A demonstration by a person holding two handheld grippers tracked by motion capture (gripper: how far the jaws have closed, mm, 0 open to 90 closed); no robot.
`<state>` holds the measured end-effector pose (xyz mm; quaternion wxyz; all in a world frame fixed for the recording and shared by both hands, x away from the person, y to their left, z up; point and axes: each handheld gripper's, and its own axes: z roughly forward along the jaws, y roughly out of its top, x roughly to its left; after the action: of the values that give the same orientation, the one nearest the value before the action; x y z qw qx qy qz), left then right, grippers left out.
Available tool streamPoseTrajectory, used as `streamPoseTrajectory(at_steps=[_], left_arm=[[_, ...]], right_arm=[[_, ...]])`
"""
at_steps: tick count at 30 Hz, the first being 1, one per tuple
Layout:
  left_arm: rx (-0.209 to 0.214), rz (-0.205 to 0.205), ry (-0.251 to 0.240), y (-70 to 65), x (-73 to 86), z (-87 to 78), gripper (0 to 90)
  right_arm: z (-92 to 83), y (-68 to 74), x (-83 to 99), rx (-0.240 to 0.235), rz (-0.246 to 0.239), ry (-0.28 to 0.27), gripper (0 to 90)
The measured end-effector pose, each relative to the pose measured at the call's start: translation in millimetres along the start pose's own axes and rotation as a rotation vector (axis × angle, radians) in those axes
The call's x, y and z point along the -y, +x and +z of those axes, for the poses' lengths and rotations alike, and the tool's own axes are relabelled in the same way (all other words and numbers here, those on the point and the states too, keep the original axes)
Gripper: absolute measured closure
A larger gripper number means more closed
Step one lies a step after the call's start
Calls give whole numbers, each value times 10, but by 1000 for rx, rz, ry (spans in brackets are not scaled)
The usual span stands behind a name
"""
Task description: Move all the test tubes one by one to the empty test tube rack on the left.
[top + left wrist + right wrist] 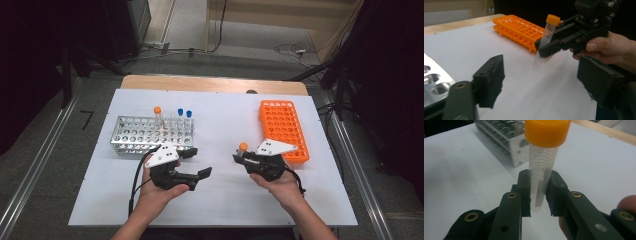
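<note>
The right hand-held gripper point(537, 195) grasps a clear tube with an orange cap point(541, 167), held upright above the white table point(225, 190) between the metal rack point(145, 135) and the orange rack point(282, 127). The left hand-held gripper point(541, 85) is released, nothing between its jaws

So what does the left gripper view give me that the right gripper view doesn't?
Left gripper view alone: the orange rack behind the tube, the right claw seen from outside with the hand holding it, and the tube's clear tip hanging above the table. Right gripper view alone: the pads pressing the tube's sides, and the graduation marks on its wall. Both: the orange-capped tube, the metal rack and the white table.
</note>
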<state>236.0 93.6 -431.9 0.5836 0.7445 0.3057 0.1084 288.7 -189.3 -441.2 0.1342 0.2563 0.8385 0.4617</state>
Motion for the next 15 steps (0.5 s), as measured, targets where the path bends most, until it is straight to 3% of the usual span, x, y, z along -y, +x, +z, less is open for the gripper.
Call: streamPoseTrajectory(at_steps=[3, 8, 11, 13, 14, 15], left_arm=[[33, 12, 10, -58, -26, 120, 349], [36, 24, 5, -137, -72, 252, 427], [34, 34, 6, -152, -81, 293, 537], [63, 42, 6, -149, -83, 297, 619], [62, 53, 6, -157, -84, 292, 690], [52, 74, 10, -171, -85, 287, 697]], right_arm=[[53, 179, -30, -44, -34, 9, 728], [132, 358, -50, -94, -69, 20, 728], [151, 438, -54, -118, -91, 22, 727], [152, 472, -60, -125, -97, 22, 727], [151, 474, -58, -124, -91, 23, 727], [151, 470, -56, -122, -90, 24, 727]])
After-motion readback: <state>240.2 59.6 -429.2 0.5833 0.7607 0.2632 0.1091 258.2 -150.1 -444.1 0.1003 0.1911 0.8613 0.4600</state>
